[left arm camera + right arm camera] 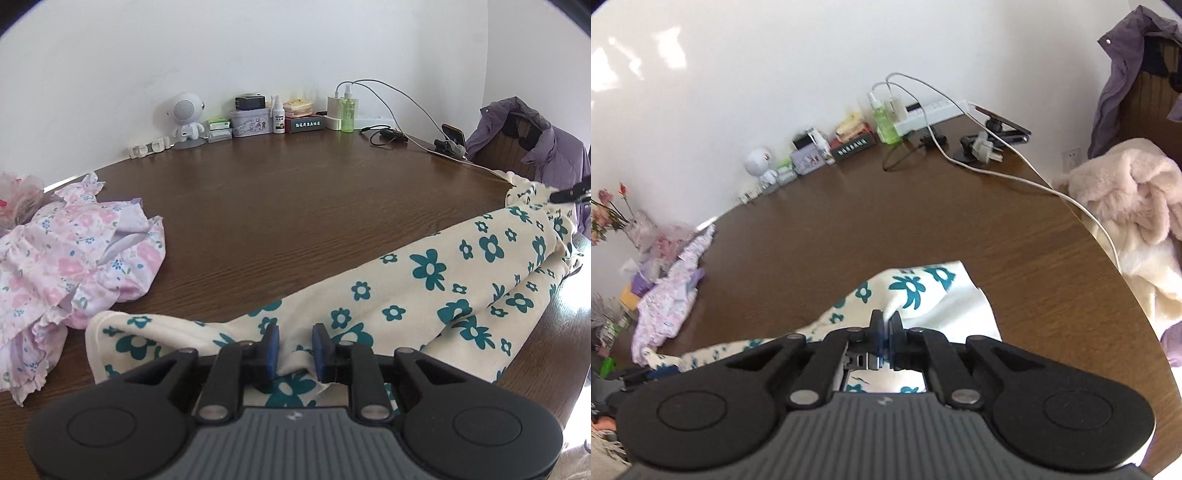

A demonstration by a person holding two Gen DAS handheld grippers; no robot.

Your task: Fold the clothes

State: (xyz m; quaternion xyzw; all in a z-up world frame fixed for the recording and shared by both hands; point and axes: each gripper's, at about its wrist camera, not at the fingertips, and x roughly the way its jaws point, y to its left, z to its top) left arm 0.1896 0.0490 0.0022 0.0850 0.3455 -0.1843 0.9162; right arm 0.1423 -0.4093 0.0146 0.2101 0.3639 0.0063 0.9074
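Observation:
A cream garment with teal flowers (424, 291) lies stretched across the near part of the brown table (288, 206). My left gripper (295, 341) sits at its near left end, jaws a little apart with a fold of the cloth bunched between the blue pads (272, 347). My right gripper (885, 325) is shut on the garment's other end (916, 288) and holds it slightly above the table. The right gripper's tip shows at the far right of the left wrist view (570, 194).
A crumpled pink floral garment (74, 251) lies on the left of the table. Along the wall stand a small white robot speaker (186, 114), tins, bottles, a charger and cables (410, 110). A purple jacket (532, 136) hangs on a chair; a fluffy pink coat (1126, 206) lies right.

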